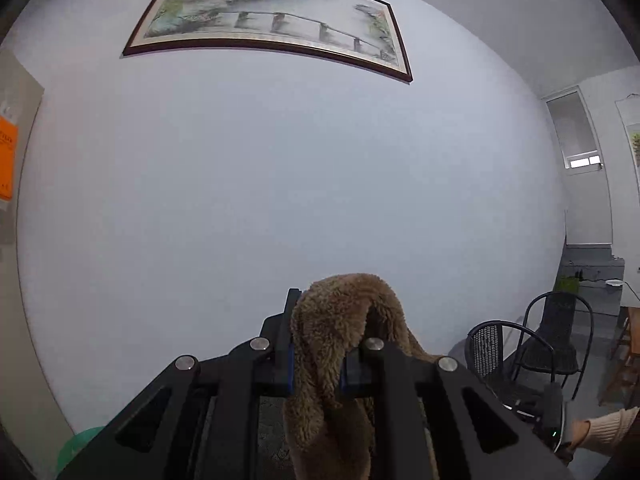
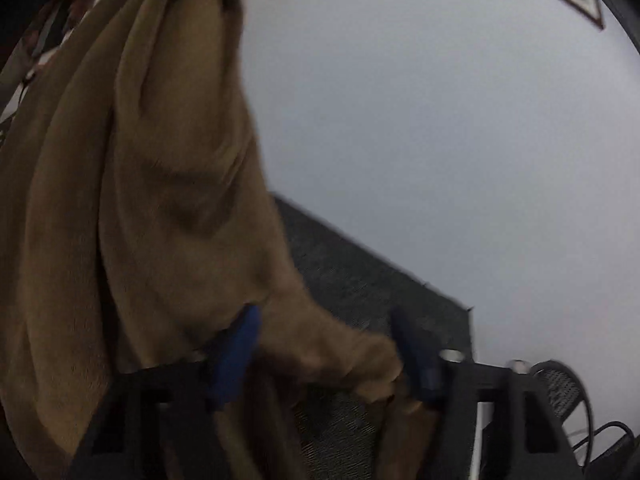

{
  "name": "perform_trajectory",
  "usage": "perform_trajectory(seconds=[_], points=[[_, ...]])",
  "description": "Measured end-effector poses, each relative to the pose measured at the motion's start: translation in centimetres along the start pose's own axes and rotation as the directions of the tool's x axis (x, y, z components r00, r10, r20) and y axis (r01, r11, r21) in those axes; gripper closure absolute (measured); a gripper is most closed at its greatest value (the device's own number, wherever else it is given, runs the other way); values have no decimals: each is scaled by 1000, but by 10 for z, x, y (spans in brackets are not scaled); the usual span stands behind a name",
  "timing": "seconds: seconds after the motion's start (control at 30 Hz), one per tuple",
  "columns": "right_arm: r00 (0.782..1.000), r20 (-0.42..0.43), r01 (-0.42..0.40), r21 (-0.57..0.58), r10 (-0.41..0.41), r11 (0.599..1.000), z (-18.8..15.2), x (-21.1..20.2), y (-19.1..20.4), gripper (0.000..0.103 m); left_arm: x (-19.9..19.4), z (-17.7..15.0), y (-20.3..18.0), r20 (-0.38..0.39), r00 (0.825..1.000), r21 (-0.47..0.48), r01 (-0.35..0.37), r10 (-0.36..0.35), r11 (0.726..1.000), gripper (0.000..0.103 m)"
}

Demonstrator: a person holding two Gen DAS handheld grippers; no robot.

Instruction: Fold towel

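Plain pale wall point(image 1: 280, 184) fills both views, with a framed landscape painting point(image 1: 268, 20) high on it; dark woven worktop point(image 2: 360, 264) shows low in the right wrist view.

Left tool point(image 1: 320, 344): jaws drawn narrow, clamped on a bunched fold of the brown fleecy towel point(image 1: 344, 320), which humps over the fingertips and hangs down between them. Tool points at the wall, raised off the worktop.

Right tool point(image 2: 324, 344): view motion-blurred. Blue pads stand apart with a tongue of towel point(image 2: 160, 160) running between them toward the right pad; whether they pinch it, I cannot tell. Rest of the cloth drapes up and to the left in long folds.

Judgement: towel is held aloft by two points, likely to let it hang and find edges. No flat fold visible.

Room: free air ahead; black mesh chairs point(image 1: 532, 344) off to the right, and a sleeve point(image 1: 604, 428) nearby.
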State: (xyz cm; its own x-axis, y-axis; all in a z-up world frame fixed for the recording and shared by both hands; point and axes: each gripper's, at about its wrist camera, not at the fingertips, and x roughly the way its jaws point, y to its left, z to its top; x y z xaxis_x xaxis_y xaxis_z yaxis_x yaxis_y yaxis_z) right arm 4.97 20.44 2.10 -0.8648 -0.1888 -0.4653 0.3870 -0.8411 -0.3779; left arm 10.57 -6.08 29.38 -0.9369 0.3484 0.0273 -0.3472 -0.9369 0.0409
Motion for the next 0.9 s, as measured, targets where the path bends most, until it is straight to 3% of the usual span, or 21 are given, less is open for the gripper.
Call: perform_trajectory(seconds=[0.13,0.3,0.53,0.57,0.6,0.63,0.7,0.77,0.8,0.87,0.9], points=[[993,-20,-116,-55,115,992,-4,10,23,48,4,6,-13,-1,1000,28,13,-13,1000,86],[989,16,-148,-70,149,986,3,10,30,48,7,12,-30,2,999,53,36,-36,998,86],[986,31,-168,101,166,981,19,31,8,48,-6,21,-42,26,997,60,67,-69,996,86],[989,38,-150,136,146,979,22,30,3,55,-8,21,-42,28,998,66,58,-60,996,86],[991,47,-128,172,122,977,24,29,-2,83,-11,22,-43,30,998,72,49,-52,996,86],[994,60,-102,206,91,973,27,25,-8,90,-14,22,-43,32,999,77,40,-43,996,86],[992,122,6,280,-41,960,34,2,-29,93,-21,25,-37,45,999,69,21,-24,997,86],[967,177,111,359,-185,927,41,-22,-50,93,-29,28,-30,57,998,60,2,-5,998,86],[939,213,168,405,-271,899,47,-43,-66,94,-33,29,-27,63,998,56,-8,4,998,86],[861,284,253,480,-422,840,62,-91,-94,94,-40,32,-20,76,997,47,-27,24,999,86],[812,313,289,518,-493,805,69,-116,-107,94,-44,34,-17,82,996,42,-36,32,998,86]])
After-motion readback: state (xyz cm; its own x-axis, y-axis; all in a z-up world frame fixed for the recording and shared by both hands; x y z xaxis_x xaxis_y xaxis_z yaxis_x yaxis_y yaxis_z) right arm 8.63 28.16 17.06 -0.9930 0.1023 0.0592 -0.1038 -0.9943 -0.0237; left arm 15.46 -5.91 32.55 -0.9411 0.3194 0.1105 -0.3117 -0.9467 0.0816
